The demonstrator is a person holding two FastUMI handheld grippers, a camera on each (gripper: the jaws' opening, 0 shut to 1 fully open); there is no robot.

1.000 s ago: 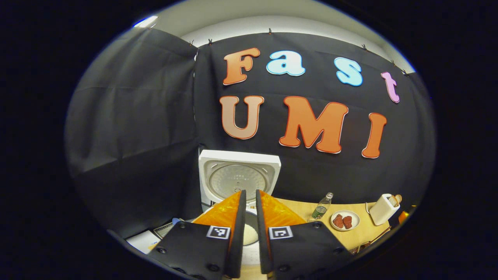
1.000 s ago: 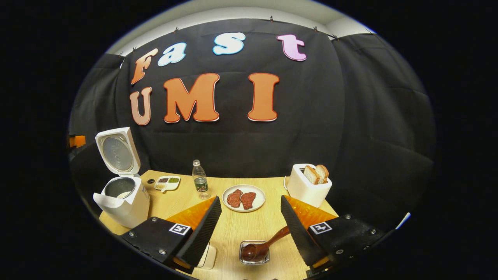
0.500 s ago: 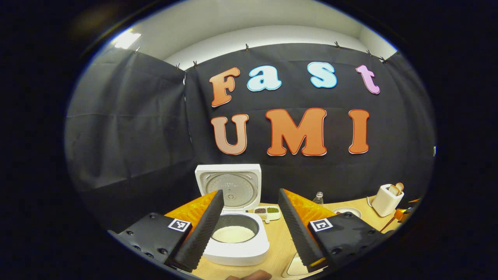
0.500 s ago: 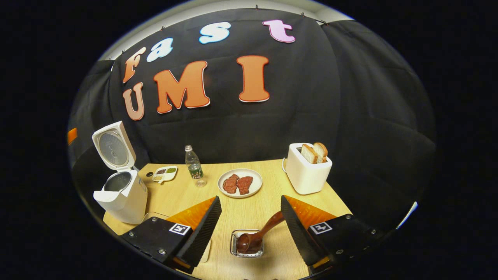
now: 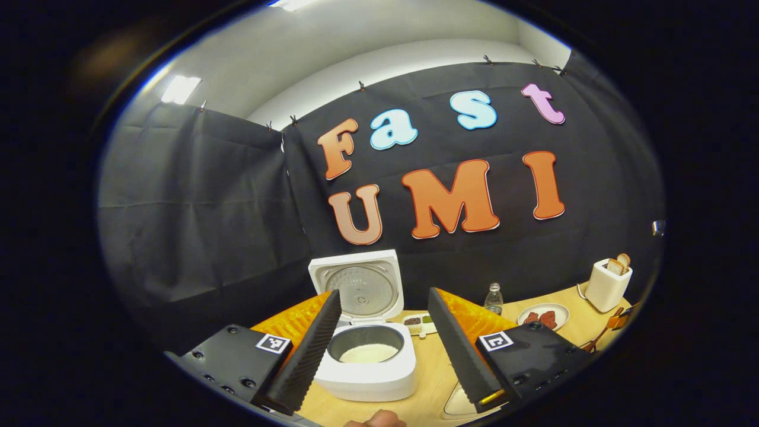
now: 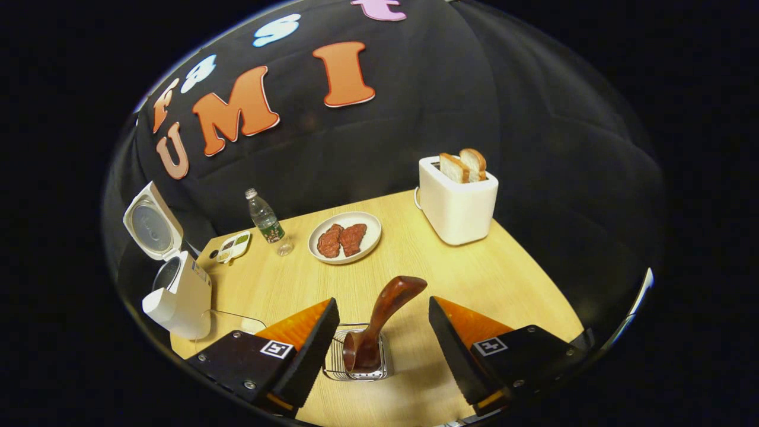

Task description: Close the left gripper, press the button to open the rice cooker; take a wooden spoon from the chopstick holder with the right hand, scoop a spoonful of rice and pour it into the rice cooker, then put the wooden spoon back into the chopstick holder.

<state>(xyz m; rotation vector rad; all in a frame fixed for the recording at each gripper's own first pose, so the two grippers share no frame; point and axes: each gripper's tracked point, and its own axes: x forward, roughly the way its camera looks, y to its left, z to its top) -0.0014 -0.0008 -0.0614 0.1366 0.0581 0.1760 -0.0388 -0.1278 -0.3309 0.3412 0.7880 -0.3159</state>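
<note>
The white rice cooker [image 5: 367,373] stands open, its lid [image 5: 356,287] upright and white rice in its pot [image 5: 366,354]. My left gripper [image 5: 384,293] is open a short way in front of it and holds nothing. In the right gripper view the brown wooden spoon [image 6: 385,305] stands bowl-down in a wire chopstick holder [image 6: 356,370]. Its handle leans up to the right. My right gripper [image 6: 382,302] is open just above the holder. The handle rises in the gap between its fingers, and they do not touch it. The rice cooker [image 6: 178,290] sits far left.
On the wooden table [image 6: 474,279] are a white toaster [image 6: 456,201] with bread, a plate of meat [image 6: 344,237], a water bottle [image 6: 265,219] and a small condiment tray [image 6: 232,246]. A clear container [image 6: 231,323] lies beside the cooker. A fingertip [image 5: 376,420] shows at the left gripper view's lower edge.
My left gripper went from nearly shut to open and drew back from the cooker. My right gripper moved down toward the holder, so the spoon handle now stands between its fingers.
</note>
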